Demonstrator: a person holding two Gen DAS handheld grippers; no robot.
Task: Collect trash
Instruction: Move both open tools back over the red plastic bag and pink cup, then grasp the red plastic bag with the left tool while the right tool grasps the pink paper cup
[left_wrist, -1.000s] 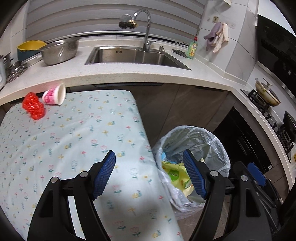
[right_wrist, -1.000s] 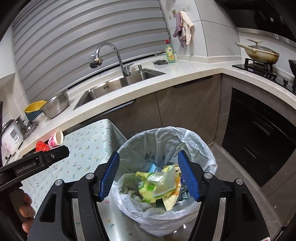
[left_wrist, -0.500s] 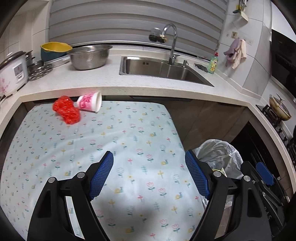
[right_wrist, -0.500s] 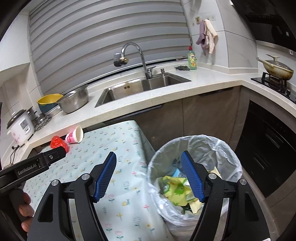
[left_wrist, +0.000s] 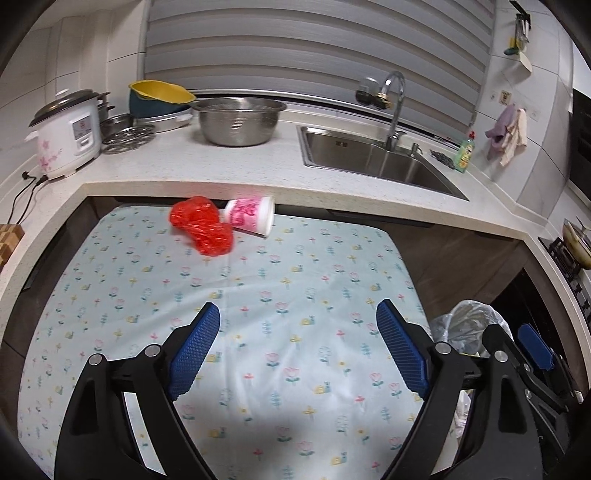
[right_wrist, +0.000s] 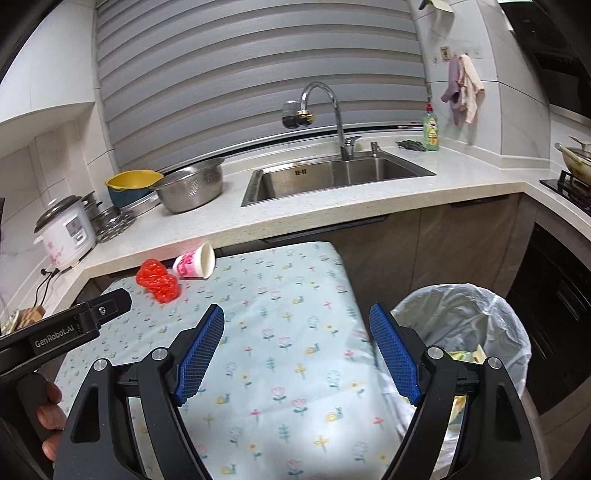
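A crumpled red plastic wrapper (left_wrist: 203, 229) and a pink-and-white paper cup (left_wrist: 251, 215) lying on its side sit together at the far edge of the flowered tablecloth (left_wrist: 258, 332). They also show in the right wrist view, wrapper (right_wrist: 158, 281) and cup (right_wrist: 195, 261). My left gripper (left_wrist: 298, 347) is open and empty above the cloth's middle, well short of them. My right gripper (right_wrist: 296, 350) is open and empty over the cloth's right part. The bin with a clear bag (right_wrist: 476, 332) holding trash stands on the floor to the table's right.
A white counter (left_wrist: 236, 166) runs behind the table with a rice cooker (left_wrist: 68, 133), steel colander (left_wrist: 239, 120), sink (left_wrist: 373, 157) and tap. A stove with a pan (right_wrist: 572, 162) is at the far right. Dark cabinets stand beyond the bin.
Both grippers have swung left from over the bin to over the tablecloth. The wrapper and cup now lie nearer the centre of both views. Both stay open and empty.
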